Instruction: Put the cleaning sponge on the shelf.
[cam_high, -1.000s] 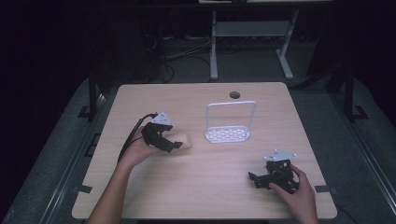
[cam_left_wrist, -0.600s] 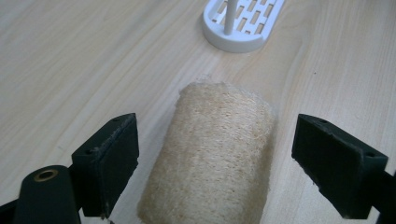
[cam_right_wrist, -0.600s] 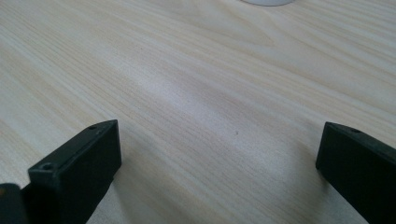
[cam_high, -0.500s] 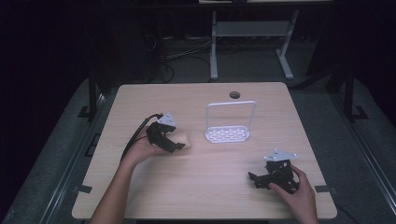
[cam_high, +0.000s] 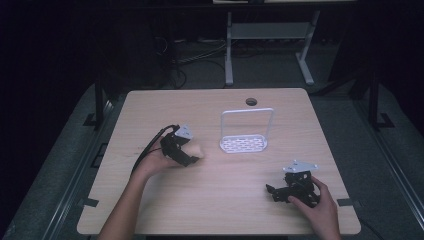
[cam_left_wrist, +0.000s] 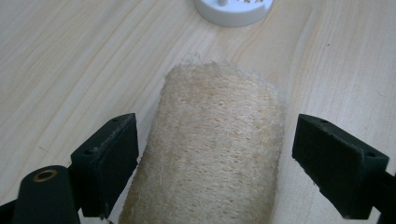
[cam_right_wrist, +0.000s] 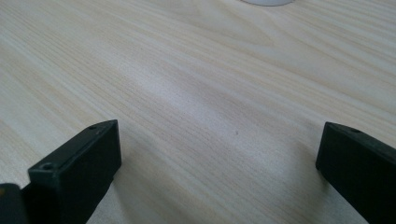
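A beige loofah sponge (cam_left_wrist: 215, 149) lies on the wooden table (cam_high: 200, 107), left of centre (cam_high: 198, 150). My left gripper (cam_left_wrist: 215, 163) is open around it, one jaw on each side with small gaps. In the high view the left gripper (cam_high: 189, 159) sits at the sponge's near-left side. A white rack (cam_high: 245, 132) with a wire hoop stands in the middle of the table, and its base (cam_left_wrist: 232, 8) shows at the top of the left gripper view. My right gripper (cam_high: 272, 192) rests low at the front right, open, with bare wood between its jaws (cam_right_wrist: 219, 158).
A round cable hole (cam_high: 251, 102) sits near the table's far edge. A metal stand (cam_high: 267, 35) and cables lie on the dark floor behind the table. The person's forearms come in from the near edge.
The left gripper has shifted slightly right, toward the rack, around the sponge. The right gripper has stayed in place.
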